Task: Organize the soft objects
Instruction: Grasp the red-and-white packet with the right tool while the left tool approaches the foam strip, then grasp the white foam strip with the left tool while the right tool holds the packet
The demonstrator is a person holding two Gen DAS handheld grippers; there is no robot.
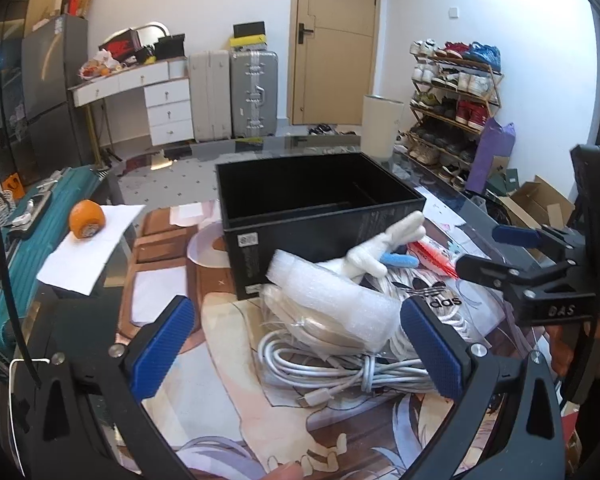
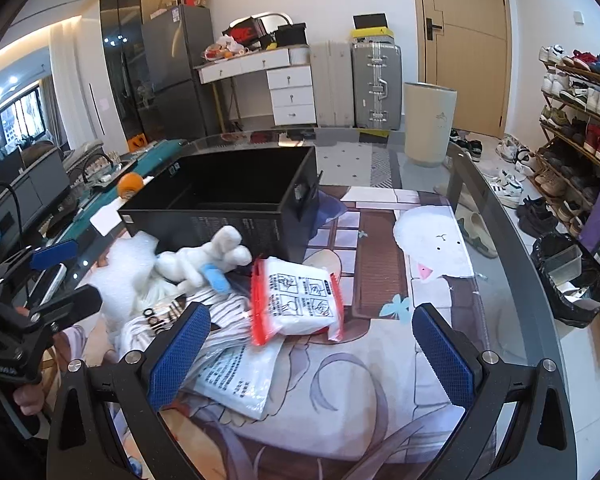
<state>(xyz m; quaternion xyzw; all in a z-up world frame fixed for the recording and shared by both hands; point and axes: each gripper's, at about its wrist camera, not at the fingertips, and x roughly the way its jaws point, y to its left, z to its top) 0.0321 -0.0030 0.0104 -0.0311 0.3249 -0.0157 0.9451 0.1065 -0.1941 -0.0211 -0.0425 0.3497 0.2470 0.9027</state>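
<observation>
Open black rectangular box (image 1: 320, 204) frame centre: empty. Soft pile unsorted: white plush toy (image 2: 204, 258), red-edged white packet (image 2: 296, 296). Left tool (image 1: 298, 350), right tool (image 2: 310, 354) both spread, empty.

an orange (image 1: 86, 219) sits on a white sheet of paper (image 1: 88, 248) at nine o'clock, by a teal case (image 1: 56, 216). at twelve o'clock, a tan door (image 1: 334, 40) stands shut. two suitcases (image 1: 232, 94) – one cream, one silver – stand upright at eleven o'clock beside a white drawer desk (image 1: 156, 96) heaped with clutter. a shoe rack (image 1: 454, 96) fills two o'clock, and a cream bin (image 1: 380, 126) stands between it and the door. at four o'clock, a black-bagged waste basket (image 2: 568, 280) sits on the floor.
</observation>
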